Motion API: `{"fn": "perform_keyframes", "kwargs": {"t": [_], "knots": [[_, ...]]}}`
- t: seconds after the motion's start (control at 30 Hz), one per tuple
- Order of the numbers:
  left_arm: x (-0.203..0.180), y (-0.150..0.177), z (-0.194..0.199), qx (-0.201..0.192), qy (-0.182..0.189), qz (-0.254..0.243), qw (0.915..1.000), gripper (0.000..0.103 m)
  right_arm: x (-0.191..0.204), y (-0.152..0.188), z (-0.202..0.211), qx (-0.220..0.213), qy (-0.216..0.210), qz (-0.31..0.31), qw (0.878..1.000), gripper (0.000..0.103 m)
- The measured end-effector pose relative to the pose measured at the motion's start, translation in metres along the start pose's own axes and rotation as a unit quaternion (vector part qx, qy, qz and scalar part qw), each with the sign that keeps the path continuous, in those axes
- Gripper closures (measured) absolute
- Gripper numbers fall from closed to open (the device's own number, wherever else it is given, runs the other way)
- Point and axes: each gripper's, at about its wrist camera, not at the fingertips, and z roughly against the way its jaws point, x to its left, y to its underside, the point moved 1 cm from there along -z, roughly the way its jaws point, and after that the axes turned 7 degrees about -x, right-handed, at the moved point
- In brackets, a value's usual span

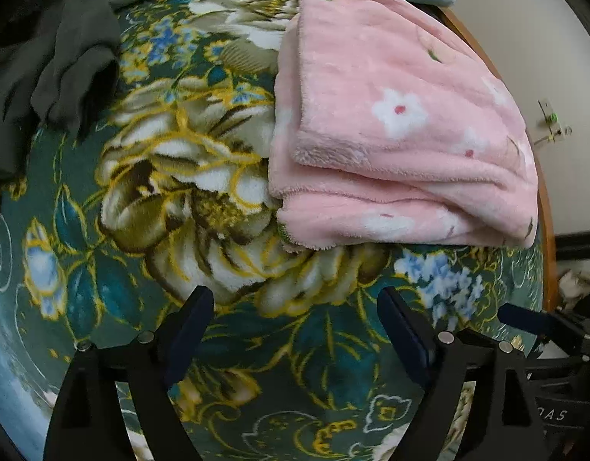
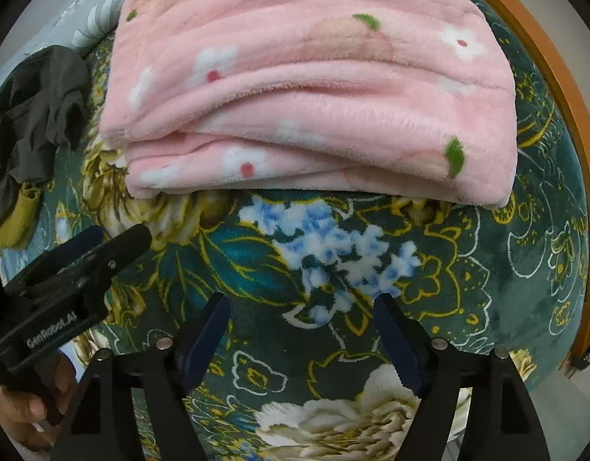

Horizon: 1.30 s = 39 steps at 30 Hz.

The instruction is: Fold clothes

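A folded pink fleece garment (image 2: pixel 306 88) is seen lying on a green floral blanket (image 2: pixel 256 253), beyond both grippers. The left gripper (image 1: pixel 295 307) and right gripper (image 2: pixel 302 315) are held with jaws spread wide, nothing between them. A dark crumpled garment (image 1: pixel 53 61) is left at the far left.

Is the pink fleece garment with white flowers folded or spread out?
Folded: the pink fleece garment lies in stacked layers with a doubled front edge.
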Motion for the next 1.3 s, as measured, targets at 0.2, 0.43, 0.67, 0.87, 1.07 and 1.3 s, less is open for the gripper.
{"fn": "perform_keyframes", "kwargs": {"t": [0.2, 0.43, 0.67, 0.87, 1.07, 1.3], "knots": [[-0.001, 0.005, -0.005, 0.004, -0.012, -0.02, 0.9997, 0.015, 0.0, 0.002, -0.002, -0.004, 0.014, -0.011, 1.0, 0.0], [0.002, 0.01, -0.013, 0.014, -0.01, -0.034, 0.9993, 0.011, -0.004, 0.007, -0.002, -0.023, 0.034, -0.019, 0.999, 0.0], [0.008, 0.015, -0.012, -0.001, -0.019, -0.016, 0.9997, 0.006, 0.001, 0.011, 0.007, -0.072, 0.042, 0.002, 0.997, 0.0], [0.009, 0.012, -0.008, -0.047, -0.036, -0.024, 0.9979, 0.003, 0.002, 0.011, 0.013, -0.104, 0.038, -0.004, 0.994, 0.0], [0.02, -0.01, -0.004, -0.08, -0.031, -0.03, 0.9959, 0.001, -0.001, 0.008, 0.014, -0.121, 0.044, -0.009, 0.992, 0.0], [0.016, -0.031, -0.025, -0.065, -0.025, -0.044, 0.9966, 0.001, -0.004, 0.002, 0.007, -0.111, 0.048, -0.002, 0.993, 0.0]]}}
